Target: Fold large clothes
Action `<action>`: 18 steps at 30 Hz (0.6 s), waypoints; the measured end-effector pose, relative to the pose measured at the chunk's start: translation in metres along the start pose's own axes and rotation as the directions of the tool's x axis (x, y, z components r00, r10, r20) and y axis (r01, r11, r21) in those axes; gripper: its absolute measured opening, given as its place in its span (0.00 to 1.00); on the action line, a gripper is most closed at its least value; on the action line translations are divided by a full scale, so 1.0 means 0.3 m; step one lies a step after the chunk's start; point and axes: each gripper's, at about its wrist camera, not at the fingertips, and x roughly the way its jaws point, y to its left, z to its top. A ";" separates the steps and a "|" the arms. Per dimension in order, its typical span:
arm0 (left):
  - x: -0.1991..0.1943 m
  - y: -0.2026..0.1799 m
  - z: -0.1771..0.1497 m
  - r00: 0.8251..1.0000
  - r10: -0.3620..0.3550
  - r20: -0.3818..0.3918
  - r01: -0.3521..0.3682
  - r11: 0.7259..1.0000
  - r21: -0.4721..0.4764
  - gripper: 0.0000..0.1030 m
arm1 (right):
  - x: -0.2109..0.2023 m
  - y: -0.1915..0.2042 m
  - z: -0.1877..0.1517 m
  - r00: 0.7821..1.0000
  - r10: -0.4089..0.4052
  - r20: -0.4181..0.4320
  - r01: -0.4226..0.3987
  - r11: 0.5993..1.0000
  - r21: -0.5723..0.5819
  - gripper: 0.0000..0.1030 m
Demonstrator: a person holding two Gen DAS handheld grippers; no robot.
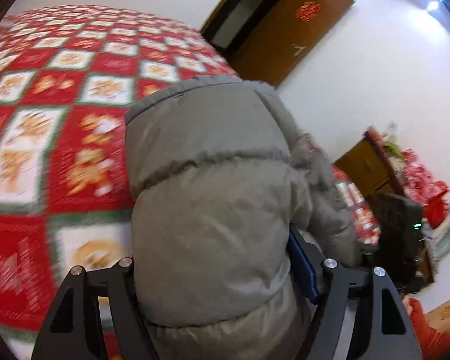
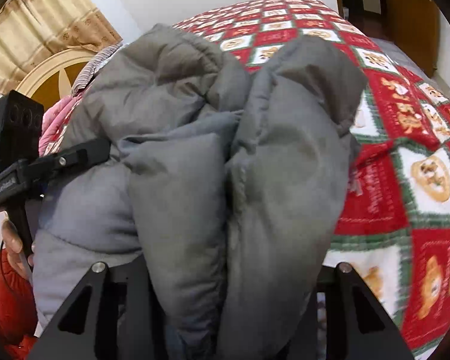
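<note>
Left gripper (image 1: 225, 309): jaws set apart, a thick fold of jacket (image 1: 213, 186) filling the gap; holding the jacket
Right gripper (image 2: 222, 306): jaws likewise spread around bunched jacket (image 2: 213, 162); holding it
Jacket: grey, quilted, puffy; bundled between both grippers, over the near edge of the bed (image 1: 60, 114); whether its underside rests on the bed cannot be told
Handling, judged: light for its bulk, soft, springy; smooth shell likely slippery, so padding may slide out of a shallow pinch. Best hold at stitched seams, hem or the ribbed band (image 1: 177, 96), where the cloth is thinner and firmer
Pose: the grippers sit close together, both pointing up the bed; the left seen from the right view at the jacket's left side (image 2: 75, 153), its handle in a hand (image 2: 13, 240) with a red sleeve (image 2: 9, 294)
Bed: red, white and green checked cover (image 2: 405, 180)
</note>
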 end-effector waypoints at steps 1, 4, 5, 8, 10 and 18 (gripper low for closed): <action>0.010 0.021 -0.008 1.000 0.011 -0.003 -0.012 1.000 -0.012 0.74 | 0.003 0.013 -0.004 1.000 -0.017 0.012 0.017 1.000 -0.010 0.48; 0.032 0.072 -0.022 0.999 0.039 -0.019 -0.041 0.997 -0.072 0.82 | 0.007 0.018 -0.011 0.998 -0.055 0.037 0.055 0.998 -0.002 0.60; 0.039 0.082 -0.018 0.999 0.030 -0.024 -0.032 0.996 -0.084 0.84 | 0.004 0.006 -0.008 0.997 -0.069 0.035 0.068 0.998 0.012 0.67; 0.050 0.111 0.010 0.999 -0.002 -0.041 -0.003 0.994 -0.112 0.85 | -0.020 -0.049 0.026 0.994 -0.097 0.051 0.094 0.994 0.057 0.85; 0.055 0.128 0.029 0.999 -0.018 -0.043 0.013 0.992 -0.127 0.85 | -0.026 -0.087 0.055 0.996 -0.059 0.062 0.052 0.994 0.099 0.87; 0.103 0.206 0.051 0.993 -0.113 -0.024 0.106 0.974 -0.199 0.89 | 0.065 -0.161 0.125 0.993 0.109 0.048 -0.116 0.973 0.197 0.99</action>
